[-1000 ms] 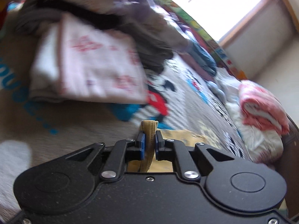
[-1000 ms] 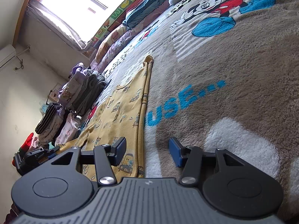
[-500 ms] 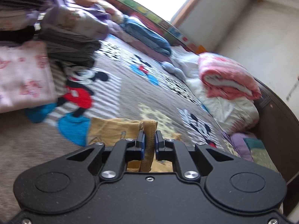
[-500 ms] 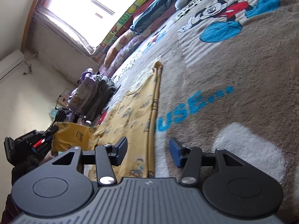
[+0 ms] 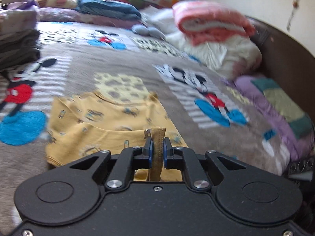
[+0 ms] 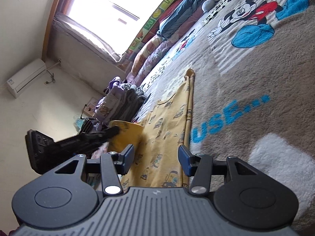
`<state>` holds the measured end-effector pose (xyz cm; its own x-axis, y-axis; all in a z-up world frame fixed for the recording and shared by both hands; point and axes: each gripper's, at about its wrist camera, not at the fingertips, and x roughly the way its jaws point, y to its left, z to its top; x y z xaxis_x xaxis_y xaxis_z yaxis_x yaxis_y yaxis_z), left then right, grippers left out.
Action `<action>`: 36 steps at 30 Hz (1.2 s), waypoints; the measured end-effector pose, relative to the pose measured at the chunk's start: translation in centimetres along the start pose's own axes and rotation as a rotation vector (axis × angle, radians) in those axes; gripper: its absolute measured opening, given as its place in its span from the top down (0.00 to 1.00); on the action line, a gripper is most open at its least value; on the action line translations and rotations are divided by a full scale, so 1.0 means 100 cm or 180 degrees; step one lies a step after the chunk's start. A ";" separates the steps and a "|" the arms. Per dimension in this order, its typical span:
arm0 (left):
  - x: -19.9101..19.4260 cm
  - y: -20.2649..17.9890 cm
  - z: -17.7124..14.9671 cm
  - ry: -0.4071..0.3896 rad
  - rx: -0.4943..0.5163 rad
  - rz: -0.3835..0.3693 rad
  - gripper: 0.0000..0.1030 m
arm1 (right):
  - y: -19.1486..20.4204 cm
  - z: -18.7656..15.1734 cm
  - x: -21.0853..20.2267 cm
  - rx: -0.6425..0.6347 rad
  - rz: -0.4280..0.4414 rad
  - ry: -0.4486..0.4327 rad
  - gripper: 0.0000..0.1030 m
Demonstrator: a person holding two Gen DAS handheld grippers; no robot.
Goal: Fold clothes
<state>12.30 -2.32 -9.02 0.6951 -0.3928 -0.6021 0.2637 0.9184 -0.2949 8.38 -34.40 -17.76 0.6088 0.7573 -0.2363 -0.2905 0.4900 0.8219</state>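
Bed under a cartoon-mouse blanket (image 6: pixel 246 90), with a yellow printed garment (image 6: pixel 169 122) spread on it. Left claw (image 5: pixel 157 153) pinches the garment's ribbed edge, lifted over the cloth — a fold in progress. Right claw (image 6: pixel 155 160), jaws apart, hovers above the garment's near hem; next, lay the edge flat.

Daylight from blown-out window (image 6: pixel 110 9), left view motion-blurred, fisheye-curved edges

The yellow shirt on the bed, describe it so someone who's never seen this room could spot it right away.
Start at the big grey-brown cartoon-mouse blanket covering the bed. Lying on it, near the blue lettering, is the yellow shirt, one edge pinched in the left claw. Unlike the folded stacks beyond it, it is spread out, mustard yellow with small printed cartoon vehicles.
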 end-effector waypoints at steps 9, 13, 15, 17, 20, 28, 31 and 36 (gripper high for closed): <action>-0.026 0.020 -0.018 -0.0086 -0.0305 -0.0159 0.63 | 0.005 0.001 0.001 -0.0029 0.0122 0.0016 0.51; -0.055 0.057 -0.023 -0.0291 -0.0693 -0.0057 0.63 | 0.015 0.001 0.010 -0.0166 0.0021 0.0134 0.54; -0.065 0.074 -0.028 -0.0371 -0.0888 -0.0031 0.63 | 0.025 0.001 0.019 -0.0285 -0.0055 0.0203 0.56; -0.075 0.089 -0.032 -0.0444 -0.1072 -0.0021 0.63 | 0.035 0.002 0.028 -0.0404 -0.0132 0.0272 0.58; -0.083 0.108 -0.038 -0.0528 -0.1283 -0.0035 0.63 | 0.050 0.003 0.041 -0.0583 -0.0247 0.0375 0.58; -0.088 0.129 -0.047 -0.0638 -0.1453 -0.0115 0.63 | 0.065 0.010 0.091 -0.0806 -0.0748 0.0489 0.59; -0.090 0.134 -0.050 -0.0662 -0.1490 -0.0128 0.63 | 0.064 0.006 0.101 -0.0816 -0.0874 0.0487 0.59; -0.091 0.136 -0.050 -0.0688 -0.1478 -0.0135 0.63 | 0.067 -0.001 0.114 -0.0970 -0.1004 0.0517 0.65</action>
<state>6.25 13.49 -11.24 0.8256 -0.3657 -0.4297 0.0039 0.7652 -0.6438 13.29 -22.46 -14.94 0.5859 0.5969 -0.5481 -0.3283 0.7932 0.5129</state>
